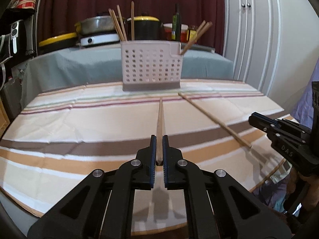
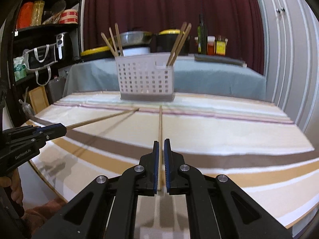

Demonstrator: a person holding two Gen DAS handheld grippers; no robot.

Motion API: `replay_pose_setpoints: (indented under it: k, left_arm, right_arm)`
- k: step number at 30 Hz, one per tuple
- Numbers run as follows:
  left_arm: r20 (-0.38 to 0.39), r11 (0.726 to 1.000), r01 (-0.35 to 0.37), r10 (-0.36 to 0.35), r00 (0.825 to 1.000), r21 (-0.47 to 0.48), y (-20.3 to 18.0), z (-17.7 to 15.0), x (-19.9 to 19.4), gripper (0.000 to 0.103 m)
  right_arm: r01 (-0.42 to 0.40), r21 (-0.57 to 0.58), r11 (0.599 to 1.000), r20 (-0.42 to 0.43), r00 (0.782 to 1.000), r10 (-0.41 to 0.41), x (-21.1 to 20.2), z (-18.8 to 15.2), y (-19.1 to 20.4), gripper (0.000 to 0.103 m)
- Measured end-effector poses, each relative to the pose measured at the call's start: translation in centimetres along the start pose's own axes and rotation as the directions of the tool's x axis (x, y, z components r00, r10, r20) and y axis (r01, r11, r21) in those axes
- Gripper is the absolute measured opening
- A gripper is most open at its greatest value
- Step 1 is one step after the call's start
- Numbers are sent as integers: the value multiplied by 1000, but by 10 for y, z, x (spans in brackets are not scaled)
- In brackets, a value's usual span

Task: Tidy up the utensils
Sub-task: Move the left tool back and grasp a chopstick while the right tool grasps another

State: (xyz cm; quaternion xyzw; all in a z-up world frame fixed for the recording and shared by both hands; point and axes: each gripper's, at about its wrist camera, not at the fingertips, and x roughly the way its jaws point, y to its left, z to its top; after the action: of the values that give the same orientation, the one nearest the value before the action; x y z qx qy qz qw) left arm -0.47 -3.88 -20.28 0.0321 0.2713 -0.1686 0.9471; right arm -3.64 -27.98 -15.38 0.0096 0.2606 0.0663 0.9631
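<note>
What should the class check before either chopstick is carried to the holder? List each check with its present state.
1. Left tool shut on a chopstick: ok.
2. Right tool shut on the other chopstick: cannot tell; a gap shows beside the stick.
3. Holder upright on the striped cloth: ok.
4. Room in the holder's middle between the standing chopsticks: ok.
5. Tools apart from each other: ok.

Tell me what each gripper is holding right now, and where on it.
Left gripper clamps a wooden chopstick by its near end. Right gripper holds another chopstick, also near its near end.
</note>
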Motion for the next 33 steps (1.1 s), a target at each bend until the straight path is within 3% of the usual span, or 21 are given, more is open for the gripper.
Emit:
replay_pose_setpoints:
  k: [3, 7, 11, 14, 23, 27, 33]
  left_arm:
    - [33, 1000, -7, 6, 999, 1, 2, 8, -9, 6]
    - [37, 1000, -15, 15, 999, 9, 2, 7, -10, 6]
    - [16, 1000, -9, 9, 1000, 6, 2, 2, -7, 6]
    - [17, 1000, -10, 9, 1000, 3, 2, 2, -8, 6]
    - [14, 1000, -9, 9, 1000, -1, 4, 1, -7, 6]
    - [17, 1000, -7, 7, 1000, -1, 5, 2, -8, 6]
    - [18, 1000, -9, 9, 1000, -5, 4, 2, -9, 6]
  right_arm:
    - [8, -21, 1000, -1, 1000, -8, -2, 8, 1, 6]
    - [0, -26, 1000, -11, 1000, 0, 2, -4, 2, 6]
    - [-1, -2, 1000, -55, 999, 1, 12, -20, -2, 18]
    - [0, 13, 1000, -80, 997, 1, 17, -26, -5, 21]
    - [-9, -6, 1000, -108, 994, 9, 17, -38, -2, 20]
    - [-27, -6, 1000, -114, 993, 26, 15, -37, 0, 8]
    - [-22, -6, 1000, -105, 994, 21, 12, -33, 0, 7]
